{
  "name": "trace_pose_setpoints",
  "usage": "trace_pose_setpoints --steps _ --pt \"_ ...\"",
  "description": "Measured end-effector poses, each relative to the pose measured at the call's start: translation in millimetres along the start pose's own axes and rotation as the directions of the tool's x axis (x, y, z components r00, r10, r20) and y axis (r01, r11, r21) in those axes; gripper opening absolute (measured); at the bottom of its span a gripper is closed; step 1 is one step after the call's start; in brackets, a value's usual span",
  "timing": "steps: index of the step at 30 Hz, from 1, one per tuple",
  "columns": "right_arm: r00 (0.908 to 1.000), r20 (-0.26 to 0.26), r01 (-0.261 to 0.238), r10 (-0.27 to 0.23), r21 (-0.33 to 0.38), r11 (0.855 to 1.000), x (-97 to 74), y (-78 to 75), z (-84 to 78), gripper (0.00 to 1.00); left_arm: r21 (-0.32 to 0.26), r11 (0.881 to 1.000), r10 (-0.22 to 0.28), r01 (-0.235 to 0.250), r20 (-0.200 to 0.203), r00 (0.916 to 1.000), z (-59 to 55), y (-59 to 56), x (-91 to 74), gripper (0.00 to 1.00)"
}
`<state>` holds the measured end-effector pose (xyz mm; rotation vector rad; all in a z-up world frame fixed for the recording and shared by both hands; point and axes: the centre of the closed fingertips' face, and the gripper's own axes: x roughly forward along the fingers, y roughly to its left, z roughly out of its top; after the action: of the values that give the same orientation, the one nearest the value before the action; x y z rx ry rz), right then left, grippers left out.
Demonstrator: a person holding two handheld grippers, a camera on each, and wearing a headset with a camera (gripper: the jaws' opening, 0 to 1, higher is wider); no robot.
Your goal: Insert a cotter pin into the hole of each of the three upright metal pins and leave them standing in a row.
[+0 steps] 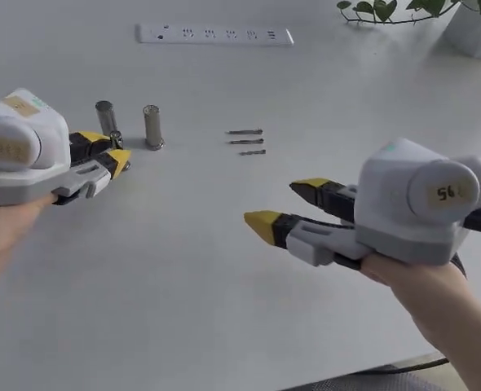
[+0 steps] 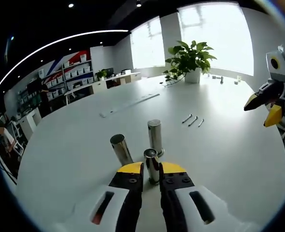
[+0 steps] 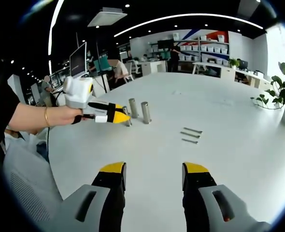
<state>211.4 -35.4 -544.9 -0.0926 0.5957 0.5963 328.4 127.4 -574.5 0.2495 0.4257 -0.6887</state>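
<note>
The left gripper (image 2: 152, 170) had its yellow-tipped jaws pressed against the first metal pin (image 2: 151, 163), pinching it upright between the tips on the white table (image 2: 229, 159). Just past those tips and a little to their left stood the second metal pin (image 2: 120, 149). The third metal pin (image 2: 155, 137) stood straight ahead of the tips, slightly farther out, and neither touched the jaws. Farther ahead and to the right of this gripper, three cotter pins (image 2: 193, 121) lay loose and side by side on the table, well apart from the metal pins. The right gripper (image 3: 152, 170) had its jaws spread wide with nothing between them. The cotter pins (image 3: 190, 135) lay well beyond its tips, roughly in line with the right-hand jaw in its own view. The left gripper (image 3: 118, 116) and the metal pins were off ahead to its left, the third metal pin (image 3: 145, 112) being the closest of them to the cotter pins. In the head view the left gripper (image 1: 106, 149) held the first metal pin (image 1: 116, 138) close beside the second metal pin (image 1: 105, 116). The right gripper (image 1: 284, 204) hovered over bare table, its tips pointing toward the cotter pins (image 1: 247, 142). Beyond both tools a power strip (image 1: 214, 34) lay flat, and a potted plant (image 1: 469, 24) stood past the right gripper.
</note>
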Motion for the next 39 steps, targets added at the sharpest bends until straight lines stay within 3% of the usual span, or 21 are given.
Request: trace_pose_setpoints --steps 4,7,11,17,21,22,24,27,28,29,32,34,37,38,39 --pt "1.0 -0.006 0.005 -0.005 -0.001 1.0 0.4 -2.1 -0.6 0.42 -0.022 1.0 0.001 -0.001 0.003 1.0 0.4 -0.7 0.9 0.08" --pt "1.0 -0.005 0.003 -0.003 0.004 1.0 0.6 -2.2 0.3 0.42 -0.103 0.994 0.021 -0.021 0.005 0.9998 0.1 0.3 0.7 0.07" --pt "1.0 0.006 0.007 -0.007 0.014 1.0 0.9 -2.7 3.8 0.42 -0.146 0.987 0.07 -0.07 -0.005 0.9975 -0.4 1.4 -0.3 0.07" --pt "0.9999 0.014 0.007 -0.007 0.032 0.999 0.1 -1.9 5.7 0.41 -0.162 0.977 0.137 -0.14 -0.032 0.99 -0.2 -0.2 -0.9 0.07" --pt "0.9998 0.014 0.012 -0.012 0.035 0.999 -1.6 -2.7 5.2 0.41 -0.176 0.96 0.21 -0.217 -0.06 0.9759 -2.2 -0.7 -4.8 0.07" --pt "0.9998 0.014 0.012 -0.012 0.037 0.999 -1.7 -2.8 5.0 0.4 -0.193 0.947 0.247 -0.257 -0.072 0.9662 -3.4 0.2 -7.0 0.07" --pt "0.9999 0.011 0.011 -0.011 0.04 0.999 -2.1 -2.4 4.4 0.4 -0.252 0.924 0.276 -0.287 -0.08 0.9579 -3.1 -3.6 -9.0 0.07" --pt "0.9999 0.011 0.01 -0.01 0.034 0.999 -3.6 -1.1 4.9 0.4 -0.258 0.915 0.298 -0.31 -0.086 0.9508 -0.8 -10.7 -11.4 0.07" --pt "0.9999 0.012 0.01 -0.011 0.033 0.999 -3.8 -1.1 5.4 0.4 -0.269 0.908 0.307 -0.321 -0.091 0.9472 -1.0 -12.4 -12.4 0.07" --pt "0.9999 0.013 0.01 -0.011 0.033 0.999 -4.5 -0.7 5.8 0.4 -0.289 0.894 0.327 -0.343 -0.103 0.9393 -2.5 -14.3 -14.2 0.07" --pt "0.9998 0.013 0.011 -0.012 0.036 0.999 -5.3 -0.7 6.3 0.39 -0.289 0.883 0.349 -0.37 -0.124 0.9291 -4.8 -21.0 -15.9 0.07" --pt "0.9998 0.017 0.009 -0.01 0.039 0.999 -6.9 0.2 6.9 0.39 -0.314 0.865 0.368 -0.391 -0.132 0.9204 -5.3 -24.6 -17.5 0.07" --pt "0.9998 0.018 0.005 -0.006 0.042 0.999 -9.2 1.4 7.1 0.39 -0.307 0.859 0.385 -0.408 -0.136 0.9128 -3.9 -30.7 -17.5 0.07" --pt "0.9998 0.018 0.002 -0.002 0.04 0.999 -10.0 2.2 7.0 0.39 -0.299 0.854 0.397 -0.425 -0.152 0.9049 -4.6 -32.8 -18.0 0.07" --pt "0.9999 0.015 -0.002 0.002 0.036 0.999 -10.7 3.1 6.6 0.39 -0.306 0.85 0.402 -0.429 -0.152 0.9031 -4.1 -33.9 -18.0 0.07"
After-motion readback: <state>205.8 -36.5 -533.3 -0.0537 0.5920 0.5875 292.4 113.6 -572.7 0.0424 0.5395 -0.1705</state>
